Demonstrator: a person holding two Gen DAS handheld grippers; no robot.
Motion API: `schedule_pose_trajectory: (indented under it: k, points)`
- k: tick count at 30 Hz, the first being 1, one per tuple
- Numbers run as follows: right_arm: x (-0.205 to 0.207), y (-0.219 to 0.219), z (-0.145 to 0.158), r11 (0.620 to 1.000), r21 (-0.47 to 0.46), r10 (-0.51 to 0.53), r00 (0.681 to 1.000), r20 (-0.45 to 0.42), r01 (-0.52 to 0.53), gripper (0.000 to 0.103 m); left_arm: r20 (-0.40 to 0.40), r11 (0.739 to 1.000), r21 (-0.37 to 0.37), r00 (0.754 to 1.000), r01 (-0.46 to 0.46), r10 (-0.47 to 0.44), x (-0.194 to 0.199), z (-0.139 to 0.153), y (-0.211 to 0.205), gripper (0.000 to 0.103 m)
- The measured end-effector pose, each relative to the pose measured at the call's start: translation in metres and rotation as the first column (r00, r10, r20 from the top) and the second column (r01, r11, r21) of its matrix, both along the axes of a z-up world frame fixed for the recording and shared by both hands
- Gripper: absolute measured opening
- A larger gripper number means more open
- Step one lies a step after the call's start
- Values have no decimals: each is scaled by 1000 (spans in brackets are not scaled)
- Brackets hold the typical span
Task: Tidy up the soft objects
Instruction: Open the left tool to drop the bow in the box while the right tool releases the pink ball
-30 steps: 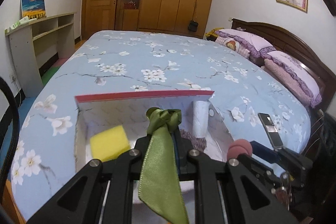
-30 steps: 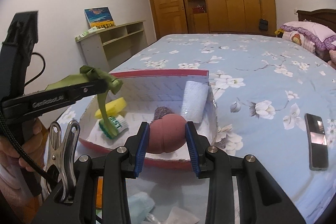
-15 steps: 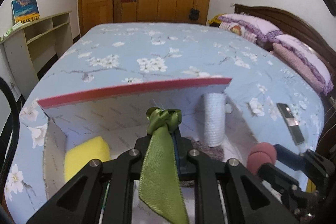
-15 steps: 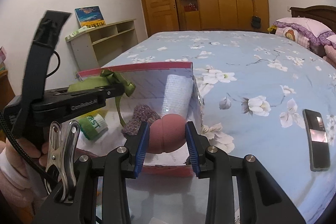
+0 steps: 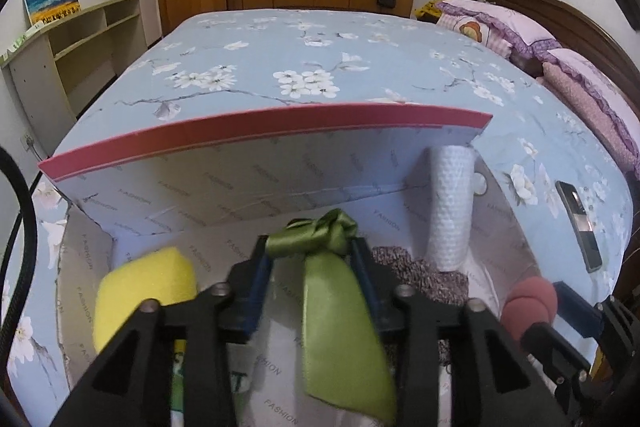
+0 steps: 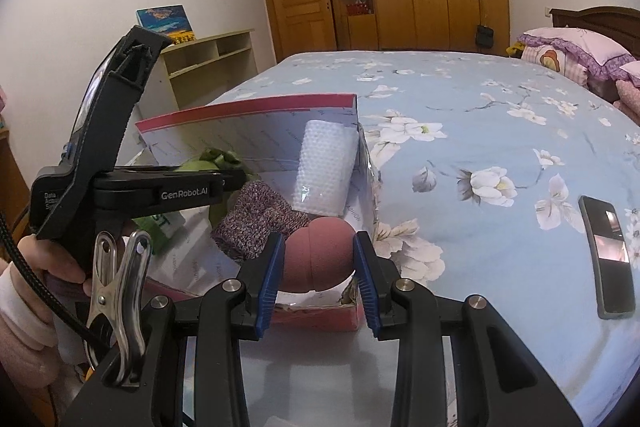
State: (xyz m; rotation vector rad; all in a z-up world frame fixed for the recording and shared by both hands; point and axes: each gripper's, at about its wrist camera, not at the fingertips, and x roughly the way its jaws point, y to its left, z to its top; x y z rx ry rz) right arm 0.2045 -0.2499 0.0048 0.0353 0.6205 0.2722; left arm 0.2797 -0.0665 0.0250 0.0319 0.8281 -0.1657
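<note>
Looking along the left gripper (image 5: 312, 259) first: its blue-padded jaws are closed down on the knot of a green satin ribbon (image 5: 340, 331), whose loose tail hangs toward the camera, long axis roughly in line with the fingers. The knot sits over the interior of the open white cardboard box with a red rim (image 5: 264, 131), landmark for everything below. Against the box's left wall lies a yellow foam sponge (image 5: 144, 287); against its right wall a white textured roll (image 5: 450, 203) stands upright; a mauve knitted cloth (image 5: 420, 275) lies on the box floor at the roll's foot. The box floor is directly below and ahead of the ribbon, so release looks a short drop away. At the right edge, the dusty-pink rounded sponge (image 5: 528, 301) shows in the other tool.

Right wrist view: the right gripper (image 6: 318, 263) has its jaws partly closed, squeezing the pink sponge (image 6: 318, 255) from both sides. It hovers at the box's near right corner (image 6: 320, 315), above the rim; whether it has cleared the wall I cannot tell. Free floor lies ahead and slightly left, near the knitted cloth (image 6: 256, 223) and in front of the roll (image 6: 324, 171). A dark phone (image 6: 606, 259) lies on the blue floral bedspread (image 6: 480, 131), well right of the box. Judgement: left tool is nearer a drop-off; both loads not yet released.
</note>
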Motion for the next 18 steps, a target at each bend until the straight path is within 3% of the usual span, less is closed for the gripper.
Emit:
schedule_pose_trajectory:
  k: [4, 18]
  points:
    - [0, 1, -1, 1000, -4, 0, 1000, 2, 0, 36, 17, 1000, 5, 1000, -1, 1, -6, 3, 4, 54]
    - [1, 1, -1, 1000, -1, -7, 1000, 0, 7, 39, 32, 999, -46, 999, 21, -20, -23, 21, 10, 54]
